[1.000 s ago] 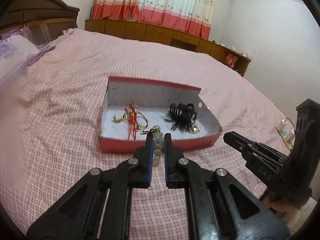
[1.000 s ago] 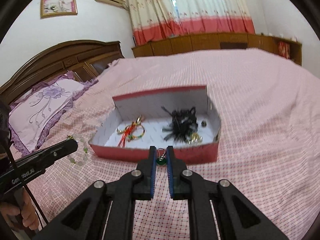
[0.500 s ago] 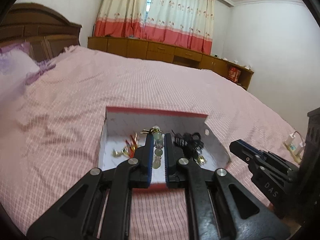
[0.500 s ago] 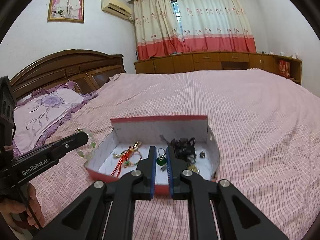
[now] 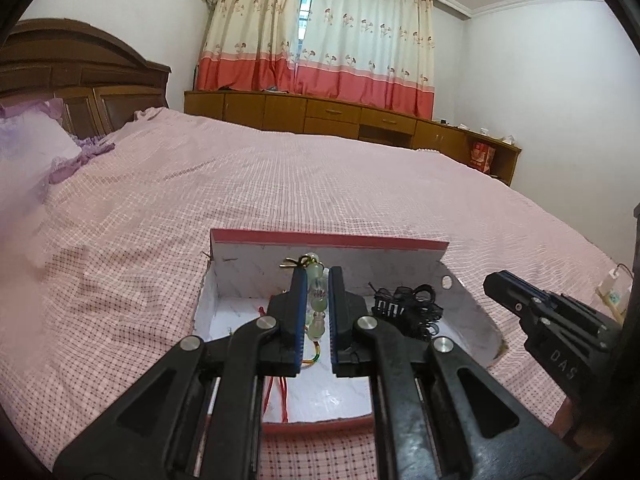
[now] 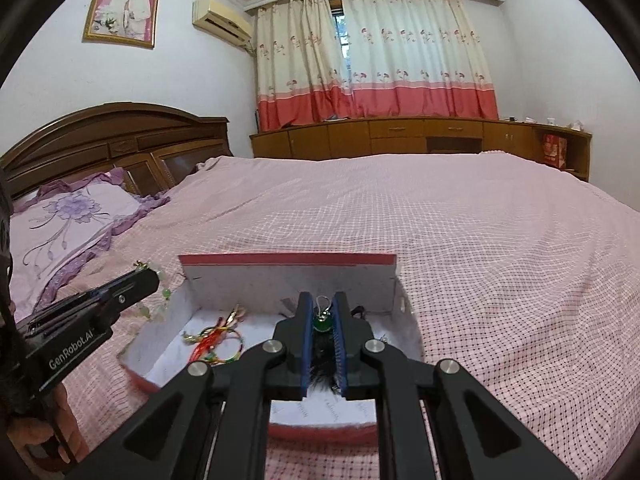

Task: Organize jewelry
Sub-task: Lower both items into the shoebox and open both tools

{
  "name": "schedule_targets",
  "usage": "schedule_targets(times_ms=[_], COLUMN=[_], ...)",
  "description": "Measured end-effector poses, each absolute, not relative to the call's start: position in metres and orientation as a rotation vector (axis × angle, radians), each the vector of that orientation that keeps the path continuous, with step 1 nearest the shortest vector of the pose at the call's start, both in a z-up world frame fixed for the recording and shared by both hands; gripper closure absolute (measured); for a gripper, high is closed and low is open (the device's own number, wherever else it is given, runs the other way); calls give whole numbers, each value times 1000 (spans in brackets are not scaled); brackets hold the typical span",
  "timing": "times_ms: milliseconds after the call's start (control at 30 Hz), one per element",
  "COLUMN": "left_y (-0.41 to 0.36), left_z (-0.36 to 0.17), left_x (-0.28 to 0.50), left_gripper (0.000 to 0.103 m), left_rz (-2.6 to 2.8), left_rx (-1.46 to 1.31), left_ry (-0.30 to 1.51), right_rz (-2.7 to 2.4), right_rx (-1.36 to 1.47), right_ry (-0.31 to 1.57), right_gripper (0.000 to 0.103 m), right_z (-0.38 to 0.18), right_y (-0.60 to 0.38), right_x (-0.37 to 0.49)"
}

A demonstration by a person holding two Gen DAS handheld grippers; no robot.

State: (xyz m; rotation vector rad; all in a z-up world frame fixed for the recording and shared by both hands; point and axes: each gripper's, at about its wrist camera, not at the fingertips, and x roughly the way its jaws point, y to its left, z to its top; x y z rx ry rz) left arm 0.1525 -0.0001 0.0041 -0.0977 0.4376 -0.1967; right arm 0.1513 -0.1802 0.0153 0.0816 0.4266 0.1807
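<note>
A home bedroom: a wide bed (image 6: pixel 400 216) under a pink checked cover, carved wooden headboard (image 6: pixel 112 136), lilac flowered pillow (image 6: pixel 68 216), a framed wedding portrait (image 6: pixel 122 7) beside the air conditioner (image 6: pixel 222 20), floral curtains (image 6: pixel 376 56) above low wooden cabinets (image 6: pixel 400 136).

White lettering "GenRobot.AI" runs along the black side of the left tongs (image 6: pixel 154 278) in the right wrist view. The right tongs (image 5: pixel 496 284) carry the letters "DAS" on their black body in the left wrist view.

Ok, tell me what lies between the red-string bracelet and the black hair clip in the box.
Bare white box floor separates the red-string bracelet from the black hair clip, clearest in the left wrist view.
</note>
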Motion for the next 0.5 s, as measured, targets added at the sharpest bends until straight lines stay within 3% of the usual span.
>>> schedule_targets(times_ms=[500], left_y=[1], left_z=[-21], left_x=[172], left_gripper=[101], left_rz=[-154], left_rx=[-95], left_ry=[473], right_rz=[169], right_rx=[62], right_ry=[488], right_gripper=[92], right_z=[-12], right_y=[-178], right_x=[178])
